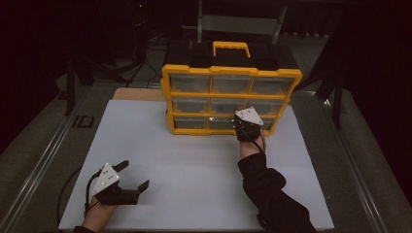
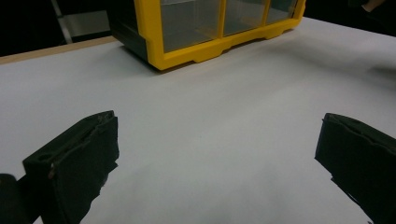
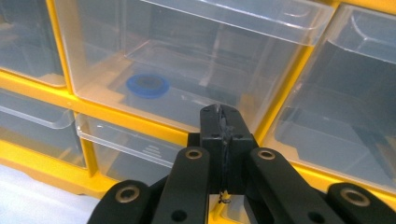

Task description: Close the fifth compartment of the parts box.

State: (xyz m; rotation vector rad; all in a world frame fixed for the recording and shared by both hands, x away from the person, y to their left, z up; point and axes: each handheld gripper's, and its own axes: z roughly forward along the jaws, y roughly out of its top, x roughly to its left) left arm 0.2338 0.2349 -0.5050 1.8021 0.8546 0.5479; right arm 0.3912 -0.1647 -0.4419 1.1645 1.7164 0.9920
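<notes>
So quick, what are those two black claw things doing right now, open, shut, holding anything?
Left gripper: open, empty, over the white table.
Right gripper: shut, holding nothing, at the yellow organizer's clear plastic drawer.

We see a dim room, dark along the far side. A white board (image 1: 194, 184) covers the table, with a strip of bare wood (image 1: 138, 94) showing at its far left corner. Metal rails (image 1: 43, 160) flank both sides. A grey metal frame (image 1: 240, 22) stands beyond the far edge.
</notes>
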